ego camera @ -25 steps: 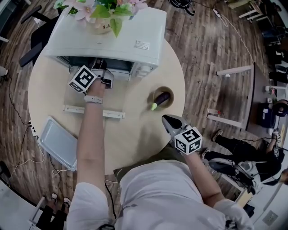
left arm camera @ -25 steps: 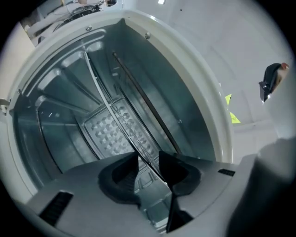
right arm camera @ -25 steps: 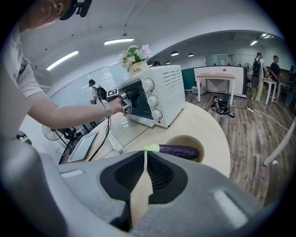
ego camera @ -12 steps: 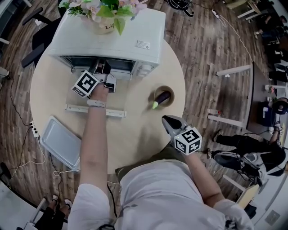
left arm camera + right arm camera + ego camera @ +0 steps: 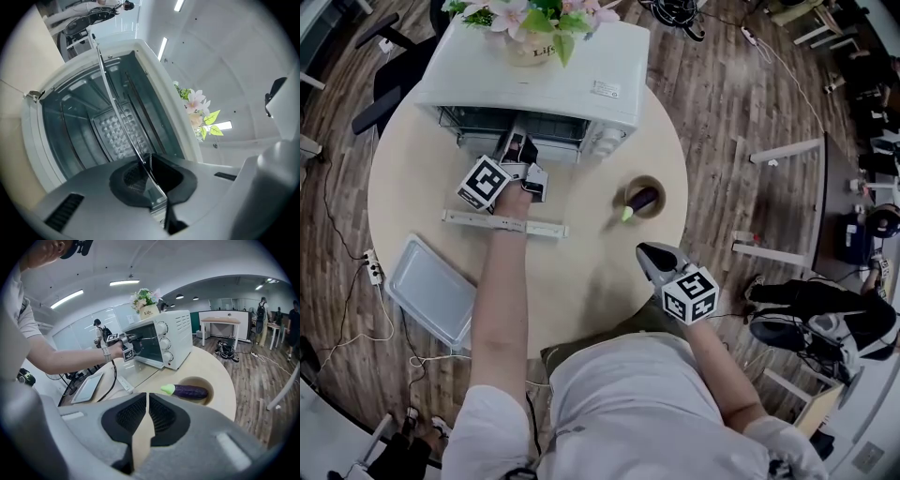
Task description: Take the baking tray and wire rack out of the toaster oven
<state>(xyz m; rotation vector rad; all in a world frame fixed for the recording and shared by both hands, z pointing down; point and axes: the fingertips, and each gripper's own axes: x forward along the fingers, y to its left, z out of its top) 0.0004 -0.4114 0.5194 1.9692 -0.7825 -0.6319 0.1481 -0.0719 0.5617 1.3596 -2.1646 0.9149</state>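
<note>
One wire rack is present; it shows edge-on in the left gripper view, its front wire pinched between the pressed-together jaws of the left hand-held gripper, and it runs from there back into the cavity of the one white toaster oven. The oven stands at 12 o'clock on the worktop, with its glass door folded down flat and the door handle lying toward the person. Three knobs are counted on its front panel. One baking tray lies outside the oven, empty, at 8 o'clock on the rim of the worktop and well apart from the oven. The right hand-held gripper is held over the worktop at 5 o'clock, jaws pressed together on nothing. One flower pot sits on the oven roof. One eggplant lies in one wooden bowl at 3 o'clock. The worktop is round and pale. The floor is dark wood plank, with cables lying on it and further furniture at 3 o'clock in the room.
</note>
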